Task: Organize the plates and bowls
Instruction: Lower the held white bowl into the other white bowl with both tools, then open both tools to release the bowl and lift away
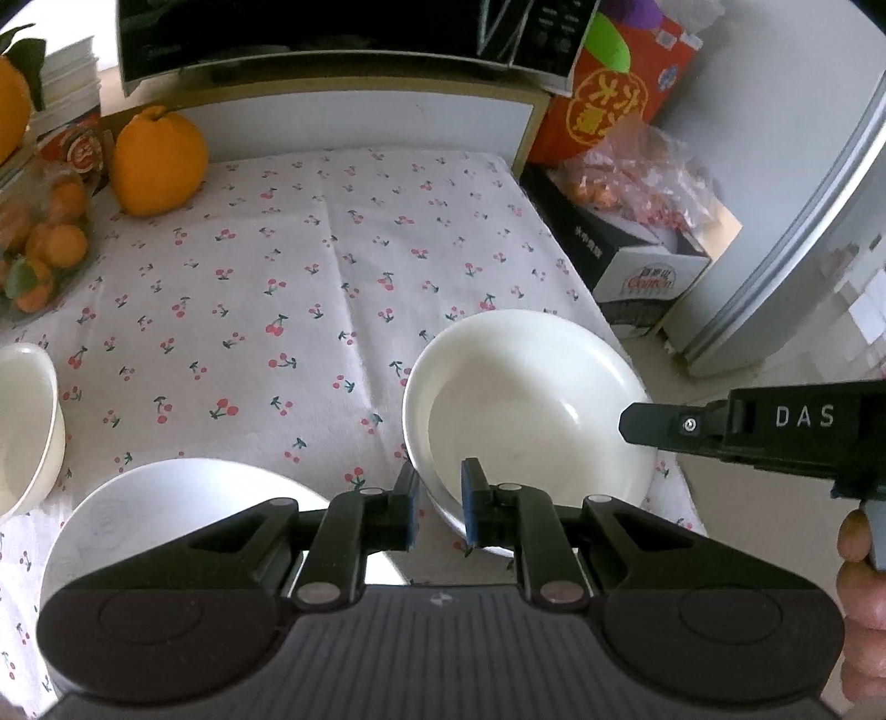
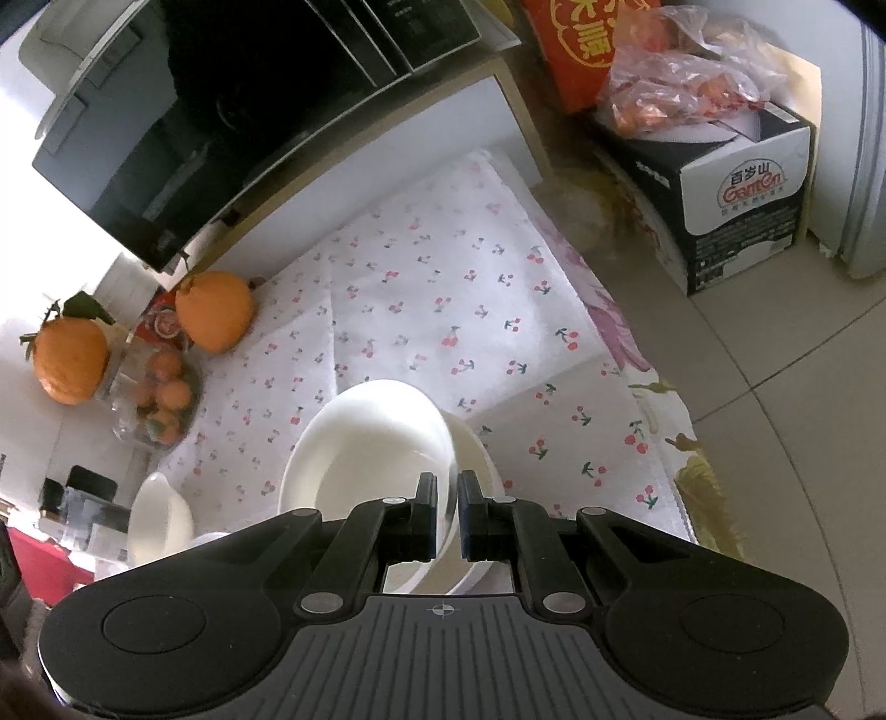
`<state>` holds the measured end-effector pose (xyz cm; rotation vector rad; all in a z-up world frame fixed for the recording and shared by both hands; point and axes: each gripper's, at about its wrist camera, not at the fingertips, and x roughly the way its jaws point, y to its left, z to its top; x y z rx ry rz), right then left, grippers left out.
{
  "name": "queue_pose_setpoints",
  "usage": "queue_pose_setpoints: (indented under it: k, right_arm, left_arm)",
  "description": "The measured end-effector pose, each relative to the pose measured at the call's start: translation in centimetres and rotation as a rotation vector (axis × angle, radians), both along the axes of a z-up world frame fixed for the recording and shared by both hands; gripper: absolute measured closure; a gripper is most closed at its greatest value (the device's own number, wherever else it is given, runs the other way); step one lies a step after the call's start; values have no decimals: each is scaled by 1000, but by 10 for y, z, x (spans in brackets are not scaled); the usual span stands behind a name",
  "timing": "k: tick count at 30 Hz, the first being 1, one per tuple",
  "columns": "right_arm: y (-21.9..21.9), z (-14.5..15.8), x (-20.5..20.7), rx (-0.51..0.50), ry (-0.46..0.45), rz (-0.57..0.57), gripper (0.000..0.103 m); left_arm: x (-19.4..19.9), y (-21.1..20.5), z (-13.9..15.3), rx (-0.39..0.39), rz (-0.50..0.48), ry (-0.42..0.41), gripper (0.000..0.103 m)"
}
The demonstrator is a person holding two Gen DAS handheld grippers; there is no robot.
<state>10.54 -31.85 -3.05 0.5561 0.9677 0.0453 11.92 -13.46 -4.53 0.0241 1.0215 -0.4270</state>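
**Both grippers on one white plate at the table's near corner**

The left gripper has its jaws narrowed around the near rim of a deep white plate that sits at the near right corner of the cherry-print tablecloth; whether the pads actually pinch the rim cannot be told. The right gripper, seen from its own camera, is closed on the same plate's right-hand rim, the dish tilted up on edge between its fingers over what looks like a second dish below. The plate lies directly ahead of both tools, the right one coming in from the side. A second white plate rests just left of the left gripper, partly under its body, and a white bowl stands at the far left edge, well apart. The stacking spot likely lies to the left, so the carry would cross open cloth. A large orange and a bag of small oranges sit at the far left, a microwave behind, none in the path
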Motion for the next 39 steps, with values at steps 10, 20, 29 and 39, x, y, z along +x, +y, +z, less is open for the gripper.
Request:
queue_pose_setpoints:
  k: [10, 20, 29, 39]
  right_arm:
    - [-2, -5, 2, -12, 15, -4, 93]
    - [-3, -10, 4, -16, 25, -13, 92]
    - [-6, -10, 5, 20, 39, -25, 79]
    - [-4, 2, 5, 4, 17, -33, 53]
  left_arm:
    - [-2, -10, -7, 49, -28, -7, 86]
    - [-1, -15, -11, 64, -36, -17, 84]
    - [-4, -20, -11, 57, -71, -24, 70]
    - [-10, -20, -1, 24, -98, -54, 43]
